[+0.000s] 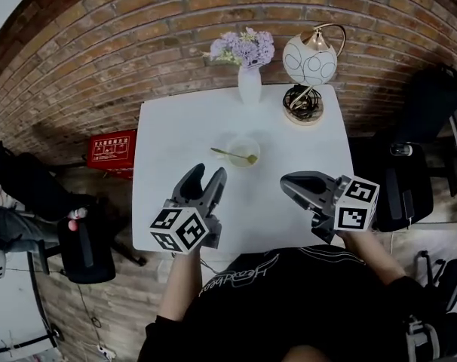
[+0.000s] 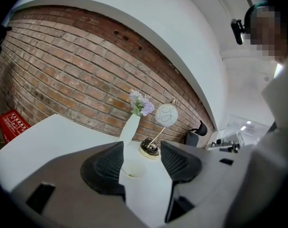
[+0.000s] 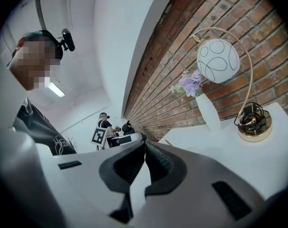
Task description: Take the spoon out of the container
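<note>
A small clear container [image 1: 244, 150] stands near the middle of the white table [image 1: 176, 127]. A gold spoon [image 1: 233, 155] lies across it, with the handle sticking out to the left. My left gripper [image 1: 208, 173] hovers just short of the container, jaws open and empty. In the left gripper view the container [image 2: 135, 168] shows in the gap between the pads, some way ahead. My right gripper [image 1: 286, 183] is to the right of the container and apart from it. Its jaws meet at the tips in the right gripper view, with nothing between them.
A white vase with purple flowers [image 1: 249, 81] and a gold lamp with a white globe [image 1: 310, 59] stand at the table's far edge. A red box [image 1: 111, 151] lies on the floor to the left. Black chairs stand on both sides of the table.
</note>
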Demonstrator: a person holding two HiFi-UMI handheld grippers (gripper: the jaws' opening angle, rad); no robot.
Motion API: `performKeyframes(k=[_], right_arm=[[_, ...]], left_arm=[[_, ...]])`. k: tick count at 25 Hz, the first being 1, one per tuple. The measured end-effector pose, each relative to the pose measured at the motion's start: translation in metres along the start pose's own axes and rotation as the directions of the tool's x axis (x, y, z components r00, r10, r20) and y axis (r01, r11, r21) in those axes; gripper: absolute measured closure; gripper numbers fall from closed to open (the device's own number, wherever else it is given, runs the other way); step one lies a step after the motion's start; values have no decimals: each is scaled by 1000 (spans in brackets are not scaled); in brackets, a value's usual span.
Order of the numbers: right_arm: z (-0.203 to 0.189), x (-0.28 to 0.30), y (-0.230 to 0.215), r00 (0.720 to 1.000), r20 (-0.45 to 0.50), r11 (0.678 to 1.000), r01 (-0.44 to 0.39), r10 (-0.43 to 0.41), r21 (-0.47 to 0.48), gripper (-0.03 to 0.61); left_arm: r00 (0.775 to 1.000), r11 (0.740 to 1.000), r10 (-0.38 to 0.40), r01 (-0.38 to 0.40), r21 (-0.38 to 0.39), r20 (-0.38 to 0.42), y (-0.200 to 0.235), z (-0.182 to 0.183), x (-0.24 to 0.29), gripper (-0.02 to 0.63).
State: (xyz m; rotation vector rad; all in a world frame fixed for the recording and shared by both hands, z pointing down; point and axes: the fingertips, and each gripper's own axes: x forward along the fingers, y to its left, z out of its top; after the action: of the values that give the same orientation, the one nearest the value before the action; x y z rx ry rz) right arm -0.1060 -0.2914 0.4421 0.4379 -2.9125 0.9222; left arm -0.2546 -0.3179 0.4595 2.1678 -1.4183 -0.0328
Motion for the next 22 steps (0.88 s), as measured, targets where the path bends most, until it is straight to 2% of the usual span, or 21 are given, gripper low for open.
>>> performKeyframes(k=[9, 17, 22], right_arm=[[-8, 15, -34, 999, -13, 997, 35, -34, 63, 581], [-4, 12, -55, 996, -16, 995, 91, -90, 47, 581], [-6, 7, -65, 992, -16, 991, 122, -121, 57, 581]], left_arm=[[995, 998, 31, -35, -50, -93, 52, -29, 48, 391], [987, 993, 71, -84, -86, -143, 79, -46, 77, 402], [986, 989, 68, -86, -116, -149, 84, -49, 91, 484]])
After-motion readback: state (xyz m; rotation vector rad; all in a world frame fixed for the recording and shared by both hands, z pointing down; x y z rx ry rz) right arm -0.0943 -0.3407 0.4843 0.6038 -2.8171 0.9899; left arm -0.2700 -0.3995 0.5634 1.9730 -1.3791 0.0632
